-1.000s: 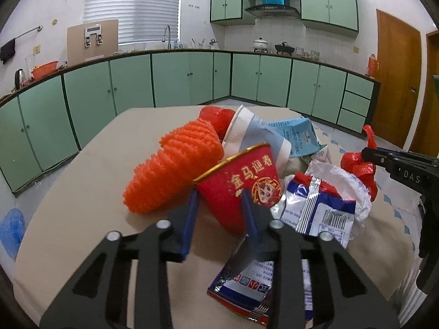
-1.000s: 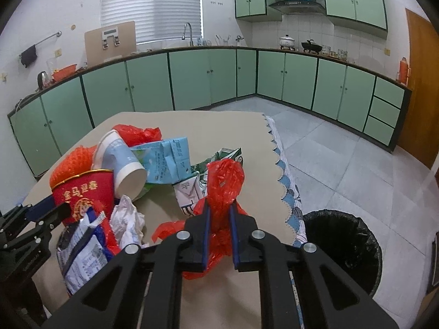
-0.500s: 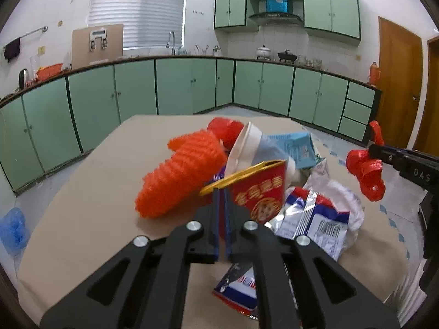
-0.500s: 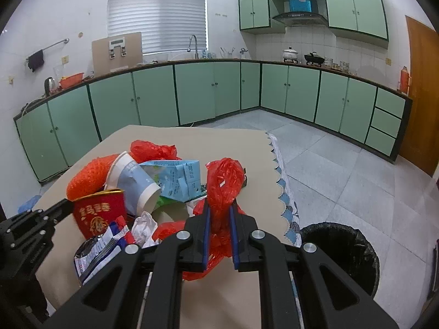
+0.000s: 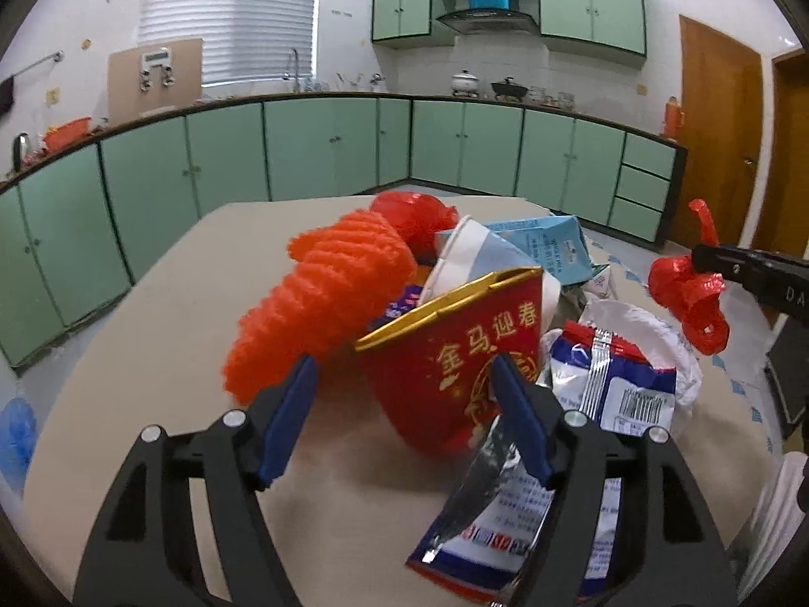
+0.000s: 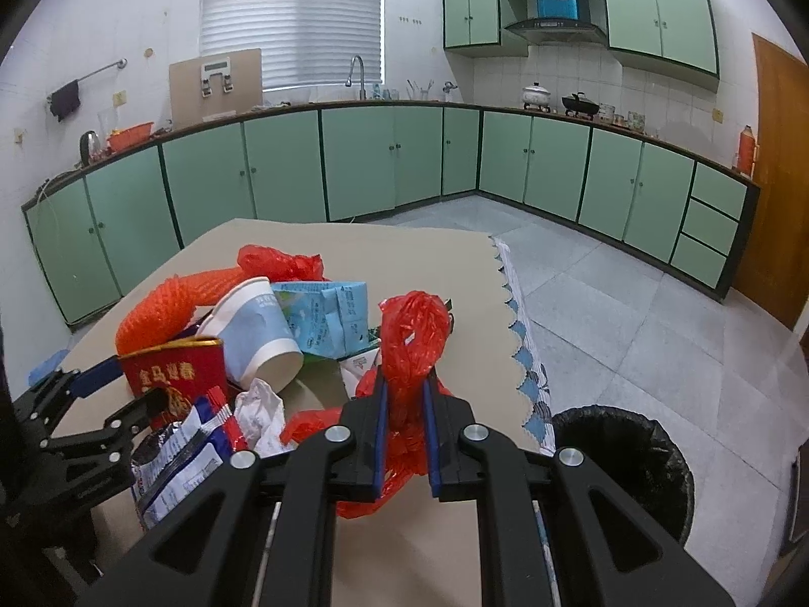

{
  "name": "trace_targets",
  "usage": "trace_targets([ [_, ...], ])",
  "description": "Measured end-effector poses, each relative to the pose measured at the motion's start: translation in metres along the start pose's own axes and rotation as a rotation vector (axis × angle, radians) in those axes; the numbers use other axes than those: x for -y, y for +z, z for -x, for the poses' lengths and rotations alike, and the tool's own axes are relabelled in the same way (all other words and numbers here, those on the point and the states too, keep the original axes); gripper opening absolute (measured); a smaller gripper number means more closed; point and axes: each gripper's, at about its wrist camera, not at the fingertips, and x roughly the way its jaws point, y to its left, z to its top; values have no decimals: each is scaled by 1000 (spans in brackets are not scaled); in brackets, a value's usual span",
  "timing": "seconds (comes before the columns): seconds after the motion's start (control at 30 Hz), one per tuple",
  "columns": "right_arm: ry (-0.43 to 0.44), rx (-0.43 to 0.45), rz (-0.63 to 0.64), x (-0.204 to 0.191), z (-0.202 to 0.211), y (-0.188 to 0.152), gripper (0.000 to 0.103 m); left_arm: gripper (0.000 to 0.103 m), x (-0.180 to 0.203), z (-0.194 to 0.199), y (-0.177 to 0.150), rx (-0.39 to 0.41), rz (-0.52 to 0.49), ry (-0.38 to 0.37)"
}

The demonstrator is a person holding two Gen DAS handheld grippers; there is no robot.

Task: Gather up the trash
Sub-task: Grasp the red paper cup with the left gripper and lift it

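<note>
Green-cabinet kitchen surroundings frame a beige table, where the left gripper, clamped narrow half a second earlier, is now opening around one red paper cup, pads not pressing, so that pickup is judged unfinished. One red plastic bag at frame centre is clamped in the narrow right gripper; one black-lined bin is seen at lower right.

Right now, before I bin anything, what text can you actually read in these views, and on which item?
"金马迎春": gold characters on the red paper cup.
"DA", cut off by the frame edge: on the right gripper.
Blue carton: small print, too blurred.
Snack wrapper: barcode digits too small.
Foil packet: print unreadable.
</note>
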Motion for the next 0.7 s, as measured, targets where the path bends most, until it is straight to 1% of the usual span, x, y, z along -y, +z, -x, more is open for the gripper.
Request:
trace_targets([
  [0.03, 0, -2, -2, 1, -1, 0, 12, 69, -1, -3, 1, -5, 6, -22],
  [0.07, 0, -4, -3, 1, -2, 0, 12, 64, -1, -5, 2, -11, 12, -40],
  [0.1, 1, -6, -1, 0, -3, 0, 12, 59, -1, -6, 2, -12, 17, -54],
  [0.13, 1, -6, 1, 0, -3, 1, 12, 43, -1, -6, 1, -14, 22, -68],
  [0.17, 2, -7, 3, -1, -4, 1, 12, 36, -2, -6, 1, -15, 27, -86],
  [0.27, 7, -8, 3, -3, -4, 0, 12, 22, 1, -1, 2, 10, 30, -107],
  [0.3, 9, -8, 4, -4, -3, -1, 12, 20, 3, 2, 2, 14, 29, -102],
  [0.37, 13, -5, 3, -4, -2, -1, 12, 8, 5, 7, 2, 23, 44, -110],
  [0.4, 13, -4, 4, -4, -1, -1, 12, 7, 5, 10, 3, 32, 56, -113],
  [0.53, 19, 9, -4, -1, 5, -1, 12, 7, 9, 20, 6, 56, 65, -91],
  [0.67, 25, 39, -21, 5, 16, 2, 12, 7, 15, 34, 17, 101, 51, -80],
  [0.7, 31, 47, -28, 7, 20, 3, 11, 7, 16, 38, 21, 112, 45, -82],
])
